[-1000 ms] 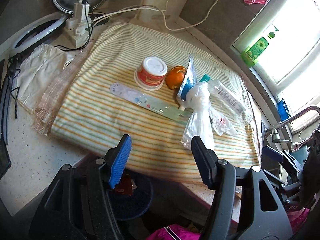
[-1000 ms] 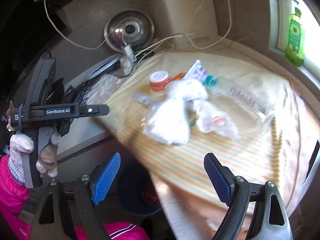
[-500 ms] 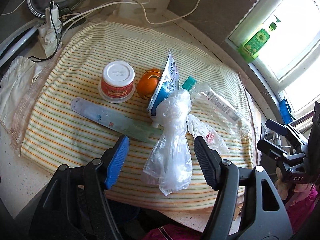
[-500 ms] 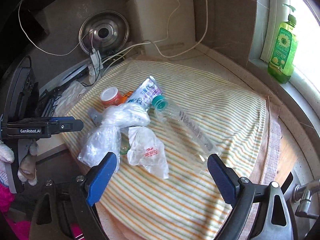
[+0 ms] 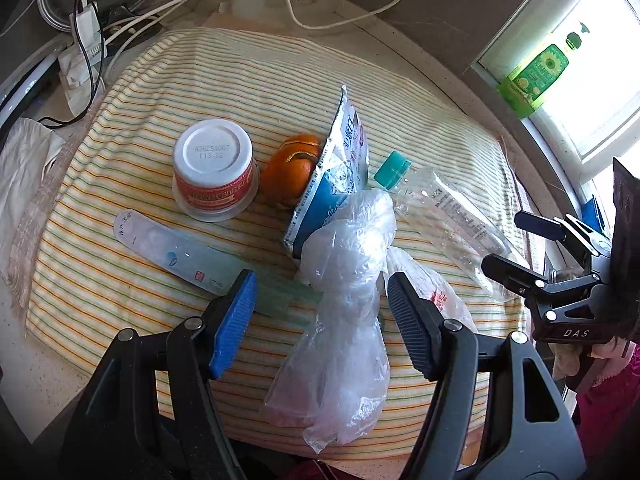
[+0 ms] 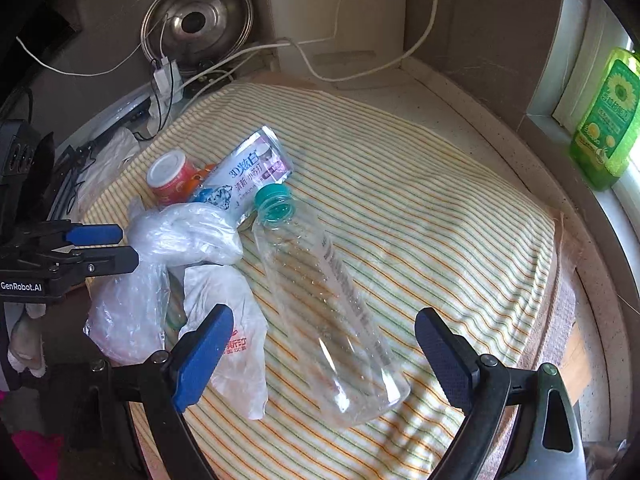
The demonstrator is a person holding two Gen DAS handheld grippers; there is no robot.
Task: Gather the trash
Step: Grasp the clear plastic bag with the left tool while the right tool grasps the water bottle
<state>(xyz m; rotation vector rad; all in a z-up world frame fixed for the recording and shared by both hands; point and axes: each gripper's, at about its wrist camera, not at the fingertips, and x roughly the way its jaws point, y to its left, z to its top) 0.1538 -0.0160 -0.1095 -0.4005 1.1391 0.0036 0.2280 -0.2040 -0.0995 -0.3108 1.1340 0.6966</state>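
Note:
Trash lies on a striped cloth (image 5: 256, 80): an upside-down red and white cup (image 5: 214, 170), an orange peel (image 5: 290, 174), a blue and white toothpaste box (image 5: 332, 176), a long flat wrapper (image 5: 176, 254), a clear plastic bag (image 5: 344, 304), a smaller printed bag (image 6: 232, 328) and a clear empty bottle (image 6: 324, 304) with a teal neck. My left gripper (image 5: 322, 312) is open, its fingers on either side of the clear bag. My right gripper (image 6: 324, 354) is open and straddles the lower part of the bottle.
A power strip with cables (image 5: 86, 40) and a steel lid (image 6: 196, 24) stand at the back left. A green soap bottle (image 6: 608, 120) stands on the window sill at right. A white cloth (image 5: 24, 160) lies left of the striped cloth.
Both grippers have moved forward over the counter toward the trash. The left one now frames the clear bag and the right one frames the bottle. Both stay open.

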